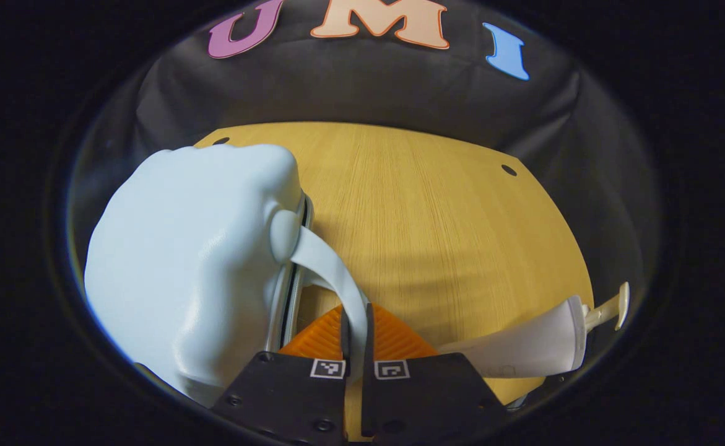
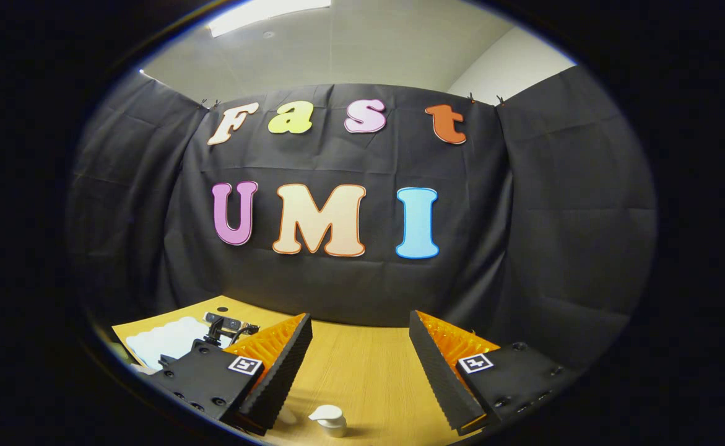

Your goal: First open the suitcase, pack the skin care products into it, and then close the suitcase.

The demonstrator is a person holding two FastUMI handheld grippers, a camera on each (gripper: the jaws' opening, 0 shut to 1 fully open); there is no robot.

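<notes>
The pale blue suitcase (image 1: 189,260) stands at the left of the wooden table (image 1: 424,210) in the left gripper view, its shells together along a dark seam. A pale blue strap handle (image 1: 331,266) curves from its side down between my left gripper's fingers; my left gripper (image 1: 356,328) is shut on it. A white pump bottle (image 1: 523,350) lies on its side at the lower right. In the right gripper view my right gripper (image 2: 359,365) is open above the table (image 2: 368,347), with the white pump top (image 2: 328,420) below and between its fingers. The suitcase (image 2: 164,341) lies far left.
Black cloth walls close the booth behind and beside the table. The table's far edge (image 1: 362,127) has small dark holes near its corners. Some dark hardware (image 2: 226,325) sits by the suitcase in the right gripper view.
</notes>
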